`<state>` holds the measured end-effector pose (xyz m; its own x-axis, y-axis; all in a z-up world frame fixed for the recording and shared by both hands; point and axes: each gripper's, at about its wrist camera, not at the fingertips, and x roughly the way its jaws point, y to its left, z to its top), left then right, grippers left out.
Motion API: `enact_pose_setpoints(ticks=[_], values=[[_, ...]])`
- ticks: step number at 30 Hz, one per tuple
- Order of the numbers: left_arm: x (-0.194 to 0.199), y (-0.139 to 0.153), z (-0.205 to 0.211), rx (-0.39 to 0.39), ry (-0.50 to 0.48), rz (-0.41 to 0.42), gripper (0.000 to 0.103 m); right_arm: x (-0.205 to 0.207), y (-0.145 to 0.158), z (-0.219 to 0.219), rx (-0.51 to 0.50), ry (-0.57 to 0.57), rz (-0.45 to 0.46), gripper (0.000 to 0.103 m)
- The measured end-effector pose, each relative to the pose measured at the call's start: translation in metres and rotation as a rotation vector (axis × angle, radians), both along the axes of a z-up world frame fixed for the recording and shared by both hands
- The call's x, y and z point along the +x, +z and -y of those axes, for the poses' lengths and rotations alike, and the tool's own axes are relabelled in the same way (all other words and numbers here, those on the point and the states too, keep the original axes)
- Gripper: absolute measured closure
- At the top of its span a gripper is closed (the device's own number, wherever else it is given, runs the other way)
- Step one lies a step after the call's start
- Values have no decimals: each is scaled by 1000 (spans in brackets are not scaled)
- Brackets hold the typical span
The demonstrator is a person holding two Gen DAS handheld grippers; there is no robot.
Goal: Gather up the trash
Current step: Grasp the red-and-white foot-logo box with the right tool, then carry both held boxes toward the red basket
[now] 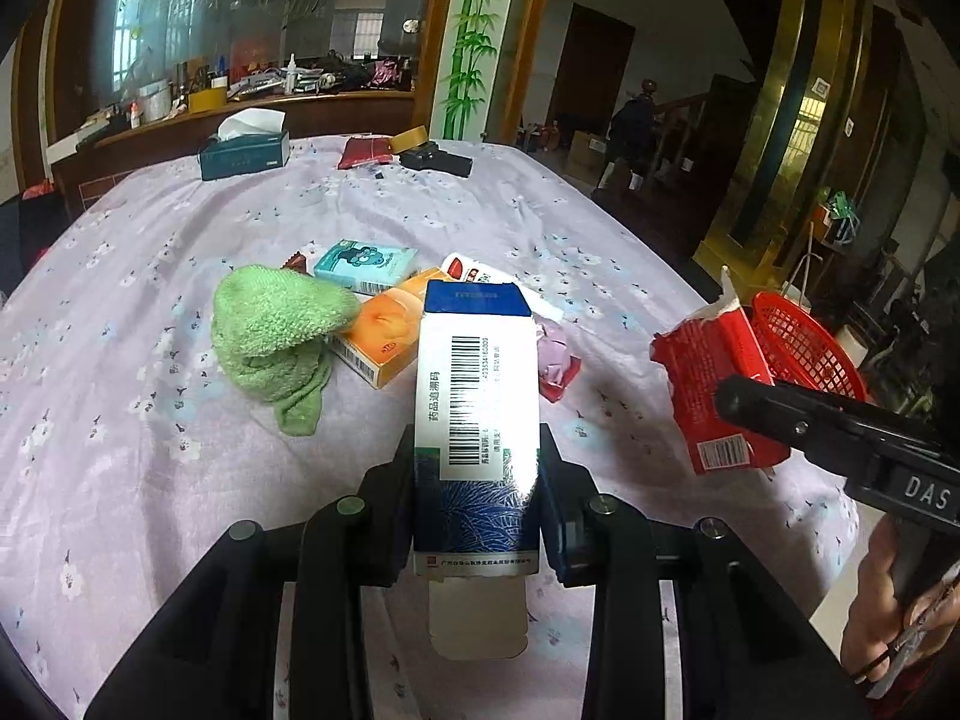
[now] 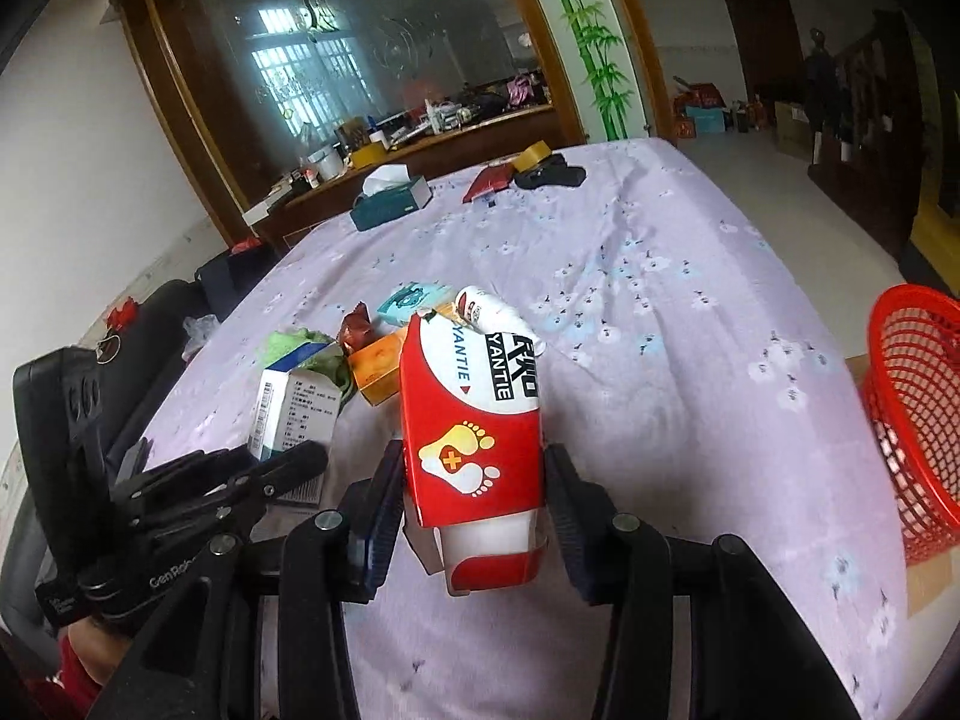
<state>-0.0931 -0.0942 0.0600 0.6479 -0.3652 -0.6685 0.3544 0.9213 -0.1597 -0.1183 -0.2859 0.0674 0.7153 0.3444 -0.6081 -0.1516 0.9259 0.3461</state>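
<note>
My left gripper [image 1: 477, 450] is shut on a white and blue medicine box [image 1: 474, 372] with a barcode, lifted over the lilac tablecloth [image 1: 150, 420]. The right wrist view shows that box [image 2: 294, 402] and the left gripper [image 2: 300, 462] at the left. My right gripper [image 2: 474, 456] is shut on a red and white box [image 2: 474, 396] printed with two feet. This red box [image 1: 708, 384] appears at the right in the left wrist view, close to a red mesh basket [image 1: 804, 342] beyond the table's right edge. The right wrist view has the basket [image 2: 918, 408] at far right.
A green cloth [image 1: 270, 330], an orange box [image 1: 384, 330], a teal box [image 1: 366, 264], a white and red packet [image 1: 474, 270] and a pink wrapper [image 1: 555, 354] lie mid-table. At the far end sit a tissue box [image 1: 243, 150], a red packet [image 1: 363, 150] and a tape roll [image 1: 411, 138].
</note>
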Motion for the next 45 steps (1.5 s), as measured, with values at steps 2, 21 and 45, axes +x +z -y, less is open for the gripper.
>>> enact_pose_setpoints(ticks=[2,21,45], values=[[-5,1,2,3,2,3,70,-5,1,1,4,0,6,54],[-37,17,11,70,12,76,70,-32,18,-1,0,7,57,53],[-34,12,14,111,23,73,70,-29,16,-1,-3,20,44,53]])
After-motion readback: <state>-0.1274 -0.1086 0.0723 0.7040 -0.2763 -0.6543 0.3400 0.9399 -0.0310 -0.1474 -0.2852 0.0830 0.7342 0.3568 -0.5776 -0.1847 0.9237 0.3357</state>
